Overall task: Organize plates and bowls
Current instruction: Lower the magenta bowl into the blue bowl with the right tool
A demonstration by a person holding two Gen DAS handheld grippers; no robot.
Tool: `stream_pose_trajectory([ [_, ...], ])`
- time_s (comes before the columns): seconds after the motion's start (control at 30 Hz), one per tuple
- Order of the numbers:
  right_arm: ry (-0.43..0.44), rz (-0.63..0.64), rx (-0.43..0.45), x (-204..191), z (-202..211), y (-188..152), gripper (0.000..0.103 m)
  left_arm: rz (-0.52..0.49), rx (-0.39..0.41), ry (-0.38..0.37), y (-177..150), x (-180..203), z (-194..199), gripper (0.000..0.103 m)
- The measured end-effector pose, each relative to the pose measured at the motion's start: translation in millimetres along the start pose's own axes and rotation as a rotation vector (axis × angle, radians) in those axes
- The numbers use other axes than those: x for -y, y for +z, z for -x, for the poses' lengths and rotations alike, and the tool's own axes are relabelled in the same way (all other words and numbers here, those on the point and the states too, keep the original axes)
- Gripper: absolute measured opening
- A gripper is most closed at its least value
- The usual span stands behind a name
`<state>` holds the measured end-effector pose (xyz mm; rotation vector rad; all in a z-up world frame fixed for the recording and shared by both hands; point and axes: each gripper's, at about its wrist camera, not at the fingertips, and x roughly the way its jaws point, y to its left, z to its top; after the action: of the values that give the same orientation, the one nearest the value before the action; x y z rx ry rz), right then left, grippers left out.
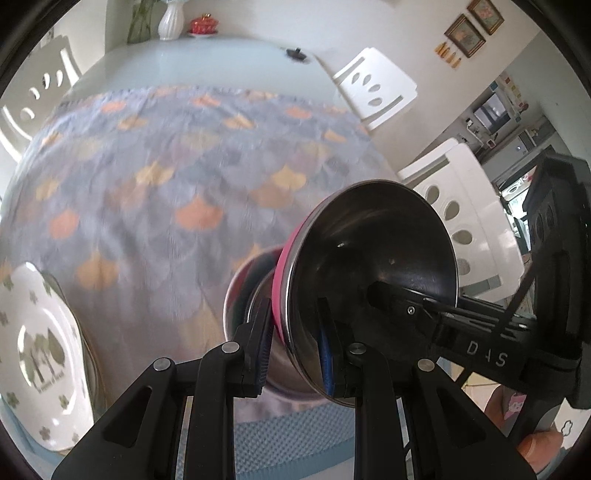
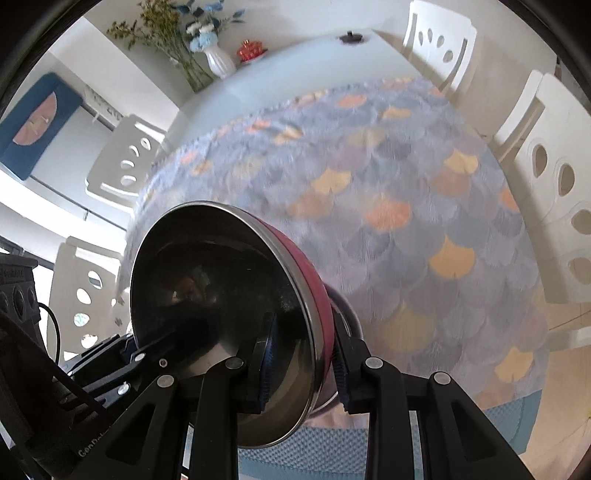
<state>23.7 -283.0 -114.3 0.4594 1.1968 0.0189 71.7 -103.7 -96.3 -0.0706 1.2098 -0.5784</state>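
A steel bowl (image 1: 369, 240) with a pink outer wall hangs tilted on its side above the patterned tablecloth (image 1: 166, 166). My left gripper (image 1: 295, 317) is shut on its near rim, one pad inside and one outside. My right gripper (image 1: 399, 299) clamps the opposite rim, a finger reaching into the bowl. In the right wrist view the same bowl (image 2: 207, 266) sits between the pads of my right gripper (image 2: 303, 332), and my left gripper (image 2: 136, 354) comes in from the lower left. A steel ring (image 1: 236, 295) shows behind the bowl; I cannot tell whether it is a second bowl.
A white plate (image 1: 40, 350) with green trees lies at the table's near left. White chairs (image 1: 376, 85) (image 2: 554, 184) stand around the table. A white vase (image 2: 219, 61) and a red dish (image 1: 203, 26) sit at the far end. A blue mat (image 1: 295, 432) lies at the near edge.
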Motion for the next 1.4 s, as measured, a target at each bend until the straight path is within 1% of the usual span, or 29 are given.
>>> stream_pose_trajectory([
  [0.17, -0.008, -0.013, -0.055, 5, -18, -7, 0.027, 0.01, -0.024, 0.02, -13, -3, -11, 0.019],
  [0.37, -0.001, -0.022, -0.096, 8, -28, -12, 0.027, 0.045, -0.054, 0.01, -19, -11, -17, 0.019],
  [0.47, -0.005, -0.024, -0.104, 10, -30, -13, 0.027, 0.06, -0.045, 0.027, -21, -15, -15, 0.019],
  [0.63, 0.003, -0.031, -0.094, 11, -29, -13, 0.027, 0.084, -0.021, 0.017, -20, -22, -12, 0.019],
  [0.9, 0.006, -0.046, -0.087, 12, -26, -15, 0.027, 0.096, -0.02, 0.018, -22, -24, -13, 0.019],
  [1.0, -0.001, -0.053, -0.073, 10, -16, -13, 0.027, 0.101, 0.0, 0.01, -20, -26, -5, 0.019],
  [1.03, -0.015, -0.047, -0.06, 10, -11, -12, 0.027, 0.101, 0.006, 0.008, -20, -26, -2, 0.019],
  [1.1, -0.017, -0.035, -0.036, 10, -1, -11, 0.027, 0.096, 0.012, 0.003, -18, -26, 2, 0.019],
  [1.17, -0.033, -0.017, -0.027, 10, 5, -10, 0.027, 0.097, 0.011, -0.009, -18, -26, 2, 0.019],
  [1.27, -0.04, 0.005, -0.048, 11, -1, -13, 0.027, 0.097, -0.001, -0.012, -19, -24, -1, 0.019],
  [1.4, -0.038, -0.013, -0.085, 17, -16, -20, 0.027, 0.098, -0.015, -0.015, -23, -24, -5, 0.019],
])
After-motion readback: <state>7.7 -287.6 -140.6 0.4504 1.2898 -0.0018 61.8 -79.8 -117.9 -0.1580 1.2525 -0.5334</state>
